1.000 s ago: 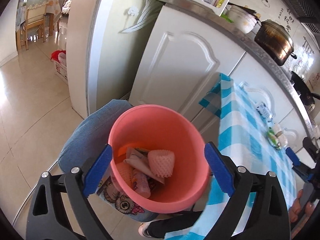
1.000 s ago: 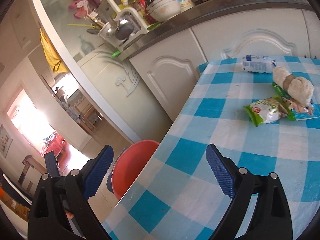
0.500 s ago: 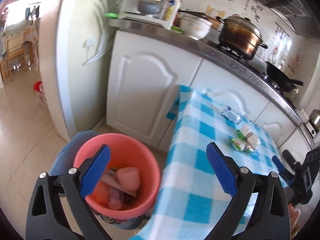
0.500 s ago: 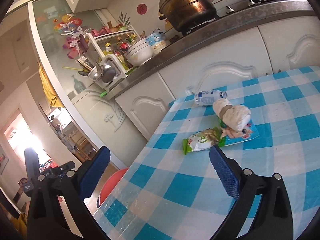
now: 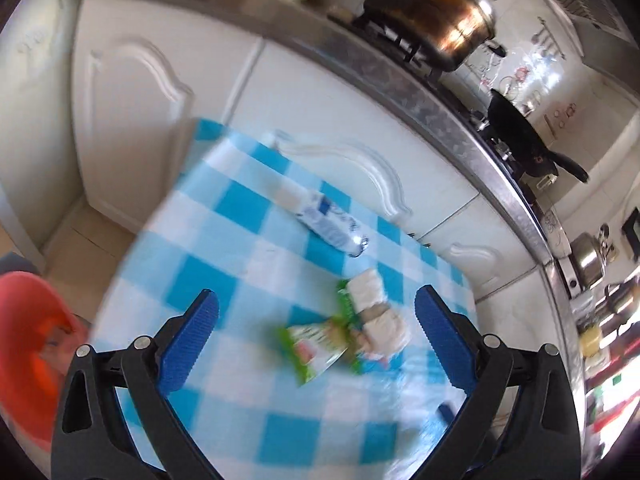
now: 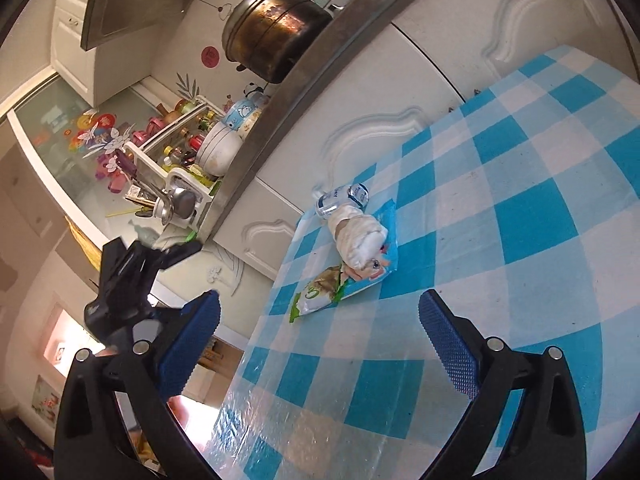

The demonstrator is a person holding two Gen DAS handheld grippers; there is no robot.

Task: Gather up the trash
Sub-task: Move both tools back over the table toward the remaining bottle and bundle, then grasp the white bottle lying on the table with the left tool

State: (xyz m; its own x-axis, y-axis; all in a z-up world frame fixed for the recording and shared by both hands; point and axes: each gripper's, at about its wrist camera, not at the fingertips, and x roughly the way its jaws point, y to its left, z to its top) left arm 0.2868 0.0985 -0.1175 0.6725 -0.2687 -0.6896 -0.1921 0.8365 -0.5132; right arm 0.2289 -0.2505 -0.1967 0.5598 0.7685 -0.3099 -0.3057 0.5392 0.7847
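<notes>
Blue-checked tablecloth (image 5: 248, 264) at frame centre holds uncollected trash: clear plastic bottle (image 5: 324, 222), green snack wrapper (image 5: 314, 346), white wadded paper (image 5: 376, 316). Left gripper (image 5: 316, 340) and right gripper (image 6: 320, 344) stand spread, empty; coral plastic bin (image 5: 28, 332) waits lower left.

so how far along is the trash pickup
Done: the red bin beside the table appears to hold some trash already. In hand: nothing; left gripper and right gripper are both open and empty above the checked table. Left: the plastic bottle, white wad and green snack wrapper on the table.
</notes>
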